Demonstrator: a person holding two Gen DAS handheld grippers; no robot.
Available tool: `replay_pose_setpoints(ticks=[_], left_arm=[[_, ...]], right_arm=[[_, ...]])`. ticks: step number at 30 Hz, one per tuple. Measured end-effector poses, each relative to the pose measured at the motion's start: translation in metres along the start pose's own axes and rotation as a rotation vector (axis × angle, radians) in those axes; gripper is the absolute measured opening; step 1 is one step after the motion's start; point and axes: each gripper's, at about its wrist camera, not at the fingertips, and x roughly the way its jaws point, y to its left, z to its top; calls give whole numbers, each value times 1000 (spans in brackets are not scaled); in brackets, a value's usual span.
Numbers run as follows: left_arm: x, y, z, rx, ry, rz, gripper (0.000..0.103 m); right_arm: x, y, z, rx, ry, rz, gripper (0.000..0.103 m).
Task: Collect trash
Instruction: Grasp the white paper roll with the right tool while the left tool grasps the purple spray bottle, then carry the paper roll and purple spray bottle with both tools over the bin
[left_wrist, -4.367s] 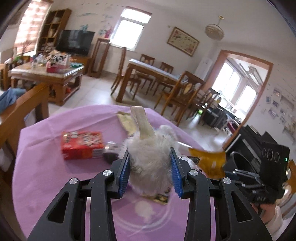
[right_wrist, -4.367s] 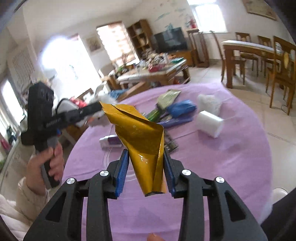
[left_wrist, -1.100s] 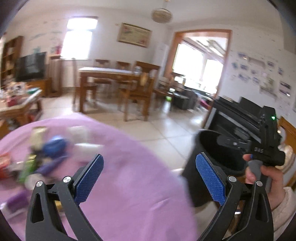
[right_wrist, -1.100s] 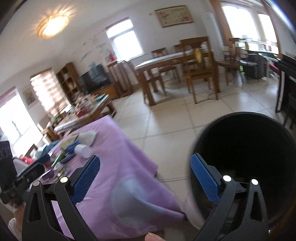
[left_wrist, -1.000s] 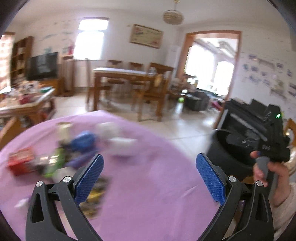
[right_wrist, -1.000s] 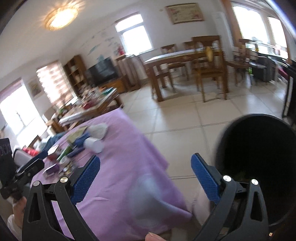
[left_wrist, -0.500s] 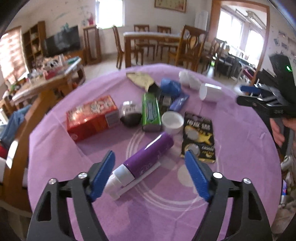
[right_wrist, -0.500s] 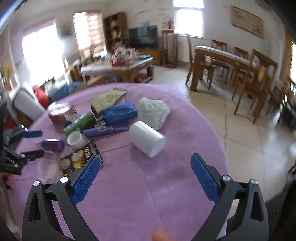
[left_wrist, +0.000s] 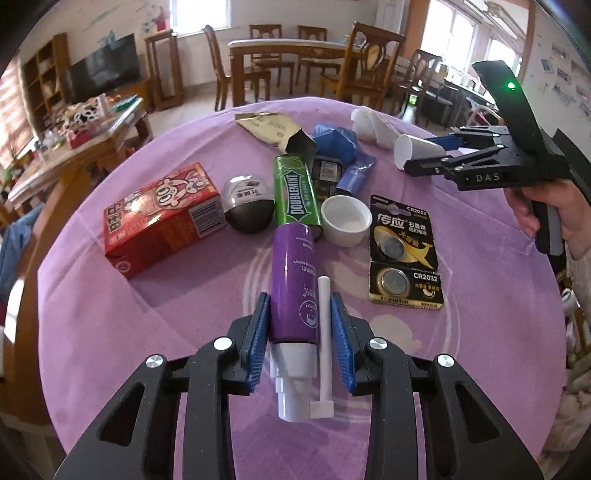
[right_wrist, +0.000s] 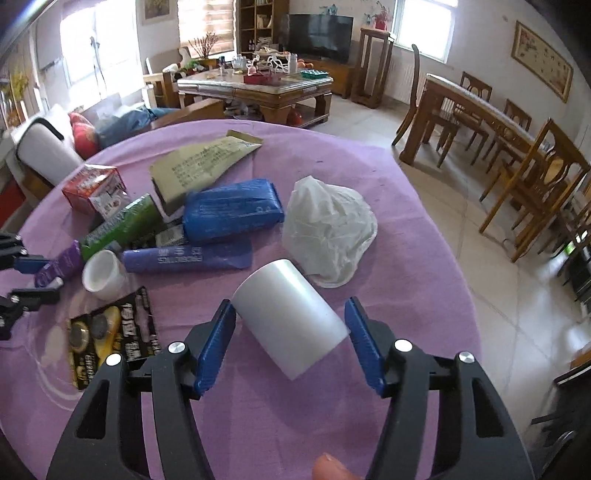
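Left wrist | gum pack (left_wrist: 296, 192): "DOUBLEMINT" | battery card (left_wrist: 404, 251): "CR2032"

DOUBLEMINT on green gum pack (left_wrist: 295, 192); CR2032 on battery card (left_wrist: 404, 254); DAS on right gripper (left_wrist: 436, 153).

- The spray bottle (left_wrist: 294, 280) is lying near the table's (left_wrist: 110, 332) front edge, the carton (left_wrist: 162, 218) sitting to its left.
- The battery card (left_wrist: 404, 254) is lying to its right.
- The gum pack (left_wrist: 295, 195) and small cup (left_wrist: 346, 220) are sitting behind it.
- The paper cup (right_wrist: 290, 319) is lying toward the right edge, the crumpled bag (right_wrist: 328, 229) sitting behind it.
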Motion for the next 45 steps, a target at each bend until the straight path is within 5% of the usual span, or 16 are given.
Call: replay_pose_setpoints(ticks=[7,17,24,33,45], left_arm=[[-6,3,4,-45,-54,-49,32],[-36,-8,5,-139,-233,-100,32],[-39,-48,25,-90,-286,-154,32],[-22,-134,79,-7,-332,-289,32],[46,-314,147,159,-298,-535,32]], right_arm=[[-21,6,-15,76,-50,78,61],[-69,0,-40,225,-173,189,61],[-98,-21,-64,326,-238,217,61],[-144,-79,-102,442,-331,141,61],[-208,-178,-188,673,-490,-141,61]])
